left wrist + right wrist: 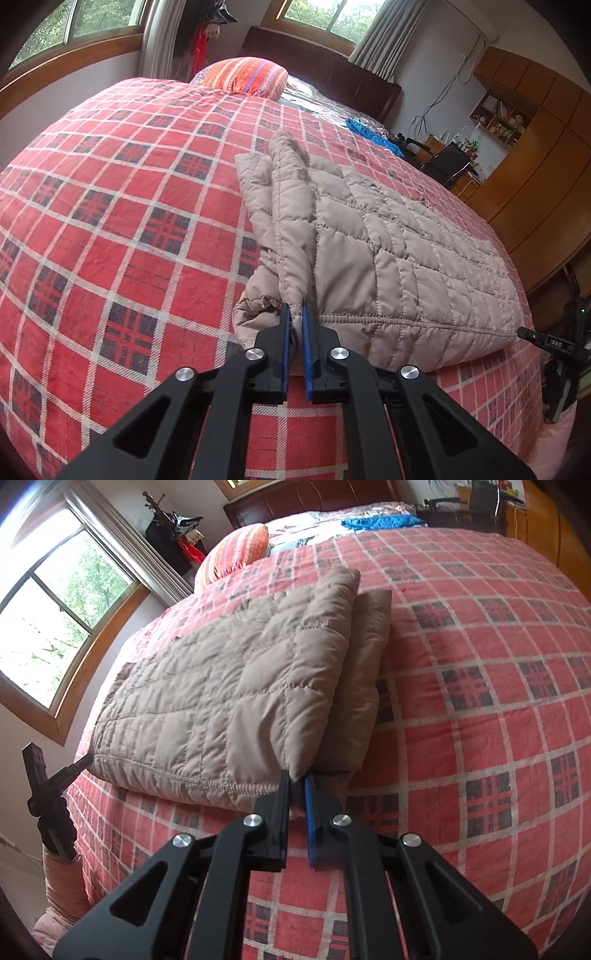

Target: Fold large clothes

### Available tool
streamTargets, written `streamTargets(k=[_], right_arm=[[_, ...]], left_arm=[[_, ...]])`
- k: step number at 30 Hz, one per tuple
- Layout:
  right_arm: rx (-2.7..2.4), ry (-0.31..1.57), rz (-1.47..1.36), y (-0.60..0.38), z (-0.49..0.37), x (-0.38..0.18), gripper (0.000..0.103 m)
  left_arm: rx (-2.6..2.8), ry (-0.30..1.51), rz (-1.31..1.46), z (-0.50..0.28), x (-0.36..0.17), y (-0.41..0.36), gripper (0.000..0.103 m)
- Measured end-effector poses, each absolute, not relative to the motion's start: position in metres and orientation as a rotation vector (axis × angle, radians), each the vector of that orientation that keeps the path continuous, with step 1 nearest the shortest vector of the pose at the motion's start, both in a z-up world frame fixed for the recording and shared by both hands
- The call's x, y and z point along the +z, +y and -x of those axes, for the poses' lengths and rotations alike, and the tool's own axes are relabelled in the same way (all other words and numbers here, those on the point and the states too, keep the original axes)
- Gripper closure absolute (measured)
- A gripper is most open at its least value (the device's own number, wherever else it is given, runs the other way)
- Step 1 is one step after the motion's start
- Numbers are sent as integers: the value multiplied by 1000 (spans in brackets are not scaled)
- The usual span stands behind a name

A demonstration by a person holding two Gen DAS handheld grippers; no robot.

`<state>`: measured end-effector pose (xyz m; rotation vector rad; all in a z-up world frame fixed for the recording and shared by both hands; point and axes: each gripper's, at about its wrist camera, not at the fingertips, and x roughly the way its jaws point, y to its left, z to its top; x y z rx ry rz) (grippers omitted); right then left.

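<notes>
A beige quilted jacket (399, 243) lies folded on the red plaid bed cover (129, 206), sleeves tucked along both sides. My left gripper (296, 308) is shut on the jacket's near left hem corner, fabric pinched between its blue pads. In the right wrist view the same jacket (229, 686) spreads to the left, and my right gripper (297, 777) is shut on its near right hem corner. The other gripper shows at the frame edge in each view: the right one (546, 341) and the left one (55, 782).
A striped orange pillow (245, 75) and a blue cloth (373, 134) lie near the dark headboard (332, 70). Windows with curtains sit left, wooden wardrobes (535, 158) and a desk with chair stand on the right. The bed's near edge drops below the grippers.
</notes>
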<state>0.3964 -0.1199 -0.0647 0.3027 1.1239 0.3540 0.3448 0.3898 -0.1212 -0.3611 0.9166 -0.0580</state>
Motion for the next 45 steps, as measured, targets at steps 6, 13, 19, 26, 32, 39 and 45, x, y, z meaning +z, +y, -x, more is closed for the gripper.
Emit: streamTargets(k=[6,13,19,26,32,39,45], right_arm=[[344,1182,-340,-123,-404,-98,96],[315,1189,-300,-114,-408,-107,95],[294,1205,-298,-109,-409,-105,93],[293,1162,-288,-109,-397,-74,77],[280,1073,-282,-114,-402,-35,44],[280,1065,-319,-120,-435,-27,38],[292,1094,-373,-124,-463,-38,36]], left_arm=[[-48,959,355,-348,-149,395,96],[-20,961,286,-351,-158,387,94],[-3,966,266,-353,-157,384,91],[-15,931,306,-340,-126,395,63],[-10,888,335,-351,-98,413,46],[-45,910,371,-385,-96,416,38],[-61,939,391,-411,-107,418,37]])
